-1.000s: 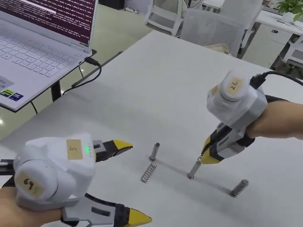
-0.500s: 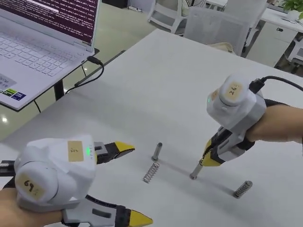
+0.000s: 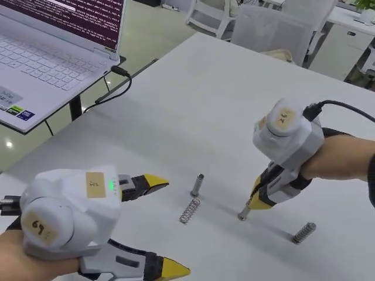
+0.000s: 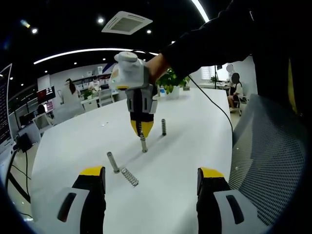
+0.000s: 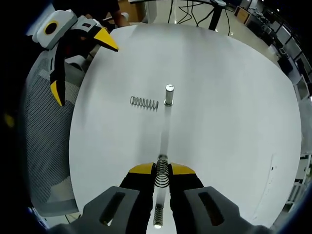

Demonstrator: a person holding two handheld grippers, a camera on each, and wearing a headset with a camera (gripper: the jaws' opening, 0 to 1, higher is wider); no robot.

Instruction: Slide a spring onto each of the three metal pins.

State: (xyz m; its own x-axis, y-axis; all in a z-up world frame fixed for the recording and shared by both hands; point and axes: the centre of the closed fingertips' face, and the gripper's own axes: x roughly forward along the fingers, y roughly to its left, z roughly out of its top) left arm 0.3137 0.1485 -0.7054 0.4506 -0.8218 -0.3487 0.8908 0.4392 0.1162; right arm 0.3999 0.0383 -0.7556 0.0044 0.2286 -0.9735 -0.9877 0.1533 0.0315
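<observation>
Spring (image 5: 162,175), pinched between the yellow-tipped fingers of the right gripper (image 5: 162,169), sits at the top of the first pin (image 5: 162,158), whose lower end rests on the white surface (image 5: 229,97). In the head view the right gripper (image 3: 258,204) points steeply down at this first pin (image 3: 243,213), with a cable running from the back of its body. The second pin (image 3: 197,185) stands upright and bare on the surface (image 3: 193,99), well apart from both grippers. A loose spring (image 3: 189,210) lies flat just beside its base, on the side nearer the person. Another spring (image 3: 304,232) lies flat on the far side of the right gripper, apart from the first pin. The left gripper (image 3: 166,226) hovers low at the near edge with its fingers spread wide, holding nothing. Seen from the left gripper (image 4: 151,173), the second pin (image 4: 112,162) and the loose spring (image 4: 129,176) lie between the spread fingers and the right gripper (image 4: 141,130), which stands over the first pin (image 4: 144,145). An open laptop (image 3: 53,52) sits on a stand beside the surface.
</observation>
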